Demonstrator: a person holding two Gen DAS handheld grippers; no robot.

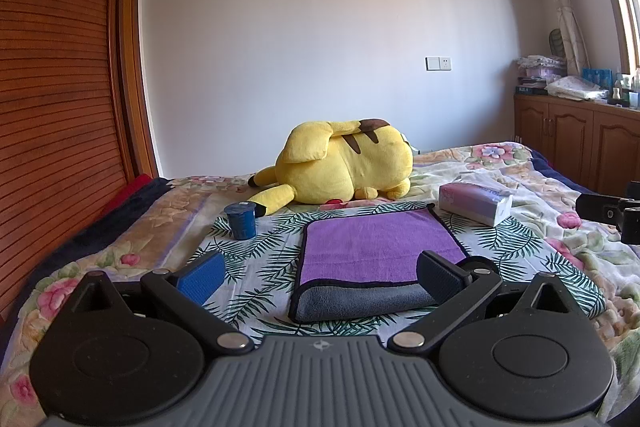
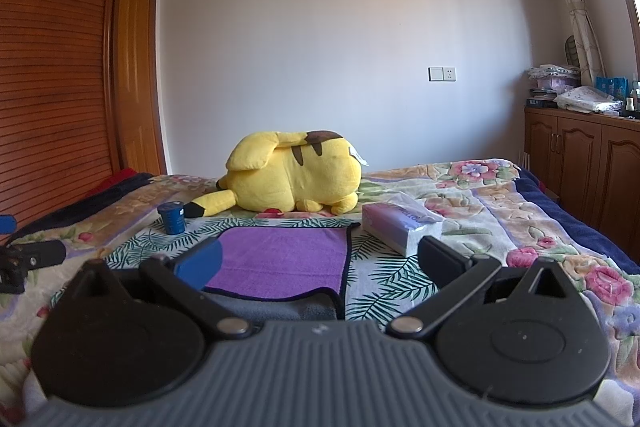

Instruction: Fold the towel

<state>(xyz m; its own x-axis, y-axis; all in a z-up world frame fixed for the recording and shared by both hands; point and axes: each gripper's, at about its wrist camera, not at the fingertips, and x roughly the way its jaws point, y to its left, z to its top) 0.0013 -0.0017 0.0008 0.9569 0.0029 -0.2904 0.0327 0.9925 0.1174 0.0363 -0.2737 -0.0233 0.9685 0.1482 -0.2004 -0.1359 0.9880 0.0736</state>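
A purple towel (image 1: 380, 247) with a black hem lies flat on the leaf-print cloth on the bed. Its near edge is turned over and shows a grey underside (image 1: 360, 303). My left gripper (image 1: 320, 275) is open and empty, just short of the towel's near left corner. In the right wrist view the towel (image 2: 280, 259) lies ahead and left. My right gripper (image 2: 320, 259) is open and empty above the towel's near right corner. The right gripper's body also shows in the left wrist view (image 1: 612, 215) at the far right edge.
A yellow plush toy (image 1: 340, 167) lies behind the towel. A blue cup (image 1: 241, 223) stands to the towel's left and a tissue pack (image 1: 476, 203) to its right. A wooden wardrobe (image 1: 60, 107) is on the left, and low cabinets (image 1: 580, 143) on the right.
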